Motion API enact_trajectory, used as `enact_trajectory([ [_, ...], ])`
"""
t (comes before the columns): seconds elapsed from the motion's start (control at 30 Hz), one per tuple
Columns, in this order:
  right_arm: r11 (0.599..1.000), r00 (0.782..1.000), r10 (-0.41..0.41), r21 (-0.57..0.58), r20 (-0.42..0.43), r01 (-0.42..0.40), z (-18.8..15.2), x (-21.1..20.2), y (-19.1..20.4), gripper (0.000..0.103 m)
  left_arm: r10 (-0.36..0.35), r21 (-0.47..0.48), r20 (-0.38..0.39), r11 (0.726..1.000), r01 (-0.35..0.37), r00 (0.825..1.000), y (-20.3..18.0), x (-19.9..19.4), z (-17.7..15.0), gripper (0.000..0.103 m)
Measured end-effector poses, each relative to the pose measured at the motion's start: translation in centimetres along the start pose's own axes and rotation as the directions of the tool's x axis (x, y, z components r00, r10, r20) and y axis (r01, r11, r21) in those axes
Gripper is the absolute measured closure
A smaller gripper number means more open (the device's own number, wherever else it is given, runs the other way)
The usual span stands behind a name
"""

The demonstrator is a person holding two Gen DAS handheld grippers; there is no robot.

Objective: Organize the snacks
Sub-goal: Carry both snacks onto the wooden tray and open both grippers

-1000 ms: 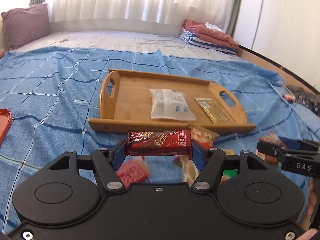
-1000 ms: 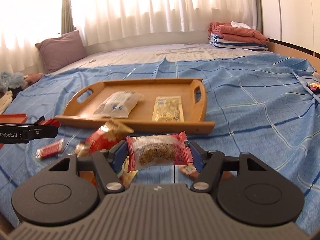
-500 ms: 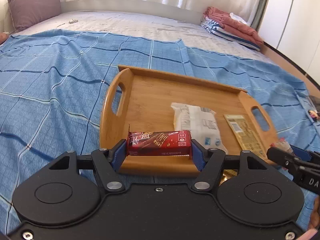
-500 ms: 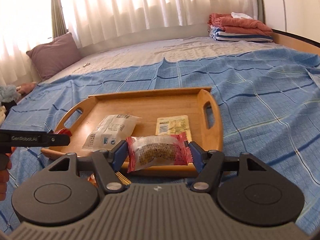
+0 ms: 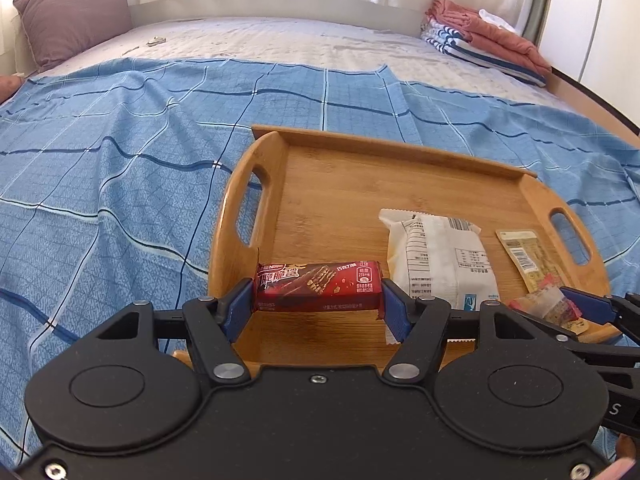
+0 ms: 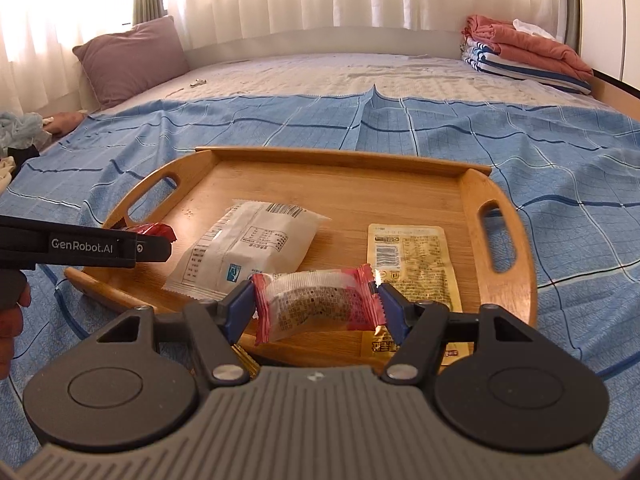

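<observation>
A wooden tray (image 5: 248, 216) (image 6: 504, 264) with handle slots lies on the blue checked bedspread. Flat in it rest a white packet (image 5: 440, 256) (image 6: 248, 248) and a yellow sachet (image 5: 528, 260) (image 6: 412, 264). My left gripper (image 5: 318, 302) is shut on a dark red chocolate wafer bar (image 5: 318, 286), held crosswise just above the tray's near left corner. My right gripper (image 6: 316, 306) is shut on a clear snack packet with red ends (image 6: 316, 304), held over the tray's near edge between the white packet and the sachet. Each gripper shows in the other's view, the right gripper (image 5: 580, 306) and the left gripper (image 6: 160, 242).
A purple pillow (image 5: 72, 16) (image 6: 132, 56) leans at the bed's far left. Folded orange and striped blankets (image 5: 488, 44) (image 6: 528, 52) sit at the far right. A person's hand (image 6: 12, 320) shows at the left edge. White curtains hang behind the bed.
Both grippers have carried their snacks forward from the loose pile in front of the tray to over its near edge. The tray now fills more of both views.
</observation>
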State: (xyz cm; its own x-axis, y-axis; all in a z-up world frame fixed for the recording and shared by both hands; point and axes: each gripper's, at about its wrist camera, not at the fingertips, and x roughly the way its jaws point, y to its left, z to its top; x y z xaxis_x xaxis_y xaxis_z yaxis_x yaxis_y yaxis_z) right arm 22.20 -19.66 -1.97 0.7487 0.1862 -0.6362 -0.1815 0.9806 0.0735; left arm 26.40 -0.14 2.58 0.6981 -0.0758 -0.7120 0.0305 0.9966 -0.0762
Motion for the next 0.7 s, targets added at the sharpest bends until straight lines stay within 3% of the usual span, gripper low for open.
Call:
enact_trajectory([
  [0.33, 0.997, 1.000, -0.005, 0.071, 0.017, 0.004, -0.2, 1.6, -0.3, 0.032, 0.001, 0.018, 0.009, 1.000, -0.001, 1.000, -1.0, 1.0, -0.8, 0.038],
  [0.43, 0.995, 1.000, -0.007, 0.096, 0.026, 0.004, -0.1, 1.8, -0.6, 0.026, -0.006, 0.029, 0.019, 1.000, 0.005, 1.000, -1.0, 1.0, -1.1, 0.038],
  [0.57, 0.993, 0.999, 0.002, 0.121, 0.038, -0.007, -0.1, 1.6, -0.9, 0.013, -0.008, 0.047, 0.045, 0.999, 0.006, 0.999, -1.1, 0.2, -1.2, 0.020],
  [0.6, 0.993, 0.999, -0.002, 0.120, 0.044, -0.003, -0.1, 1.4, -0.9, 0.012, -0.004, 0.055, 0.058, 0.998, 0.001, 0.998, -1.2, -0.2, -1.2, 0.013],
  [0.7, 0.993, 0.998, 0.004, 0.114, 0.056, -0.010, -0.1, 0.9, -0.9, 0.012, 0.009, 0.081, 0.095, 0.997, -0.016, 0.995, -1.4, -1.3, -1.2, 0.007],
])
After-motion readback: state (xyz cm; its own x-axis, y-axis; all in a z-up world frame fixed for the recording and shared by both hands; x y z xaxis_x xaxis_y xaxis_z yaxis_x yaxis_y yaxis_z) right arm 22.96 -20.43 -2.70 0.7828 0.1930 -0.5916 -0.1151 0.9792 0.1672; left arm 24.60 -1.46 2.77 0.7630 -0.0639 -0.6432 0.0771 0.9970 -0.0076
